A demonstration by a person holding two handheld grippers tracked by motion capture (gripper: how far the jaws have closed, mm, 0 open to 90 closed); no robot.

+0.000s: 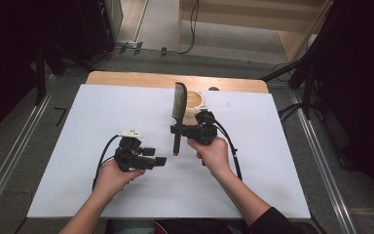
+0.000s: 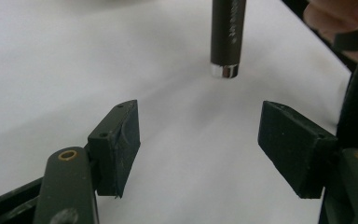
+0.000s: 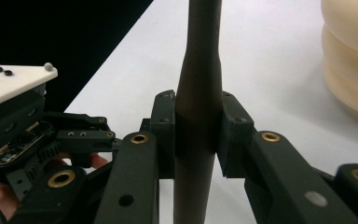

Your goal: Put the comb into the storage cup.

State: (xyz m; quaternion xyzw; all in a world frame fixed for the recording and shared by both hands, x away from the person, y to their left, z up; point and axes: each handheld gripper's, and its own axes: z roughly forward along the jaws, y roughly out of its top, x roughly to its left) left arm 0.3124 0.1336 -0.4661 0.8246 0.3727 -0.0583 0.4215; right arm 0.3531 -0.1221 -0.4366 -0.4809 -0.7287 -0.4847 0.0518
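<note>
We carry two black grippers with brass-ringed pivots and square pads; the left gripper (image 1: 159, 161) trails a black cable, and one dark sleeve (image 1: 271, 222) shows.

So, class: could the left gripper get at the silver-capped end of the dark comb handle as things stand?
Probably yes: the left gripper is open, and only bare white table lies between it and the handle end.
</note>
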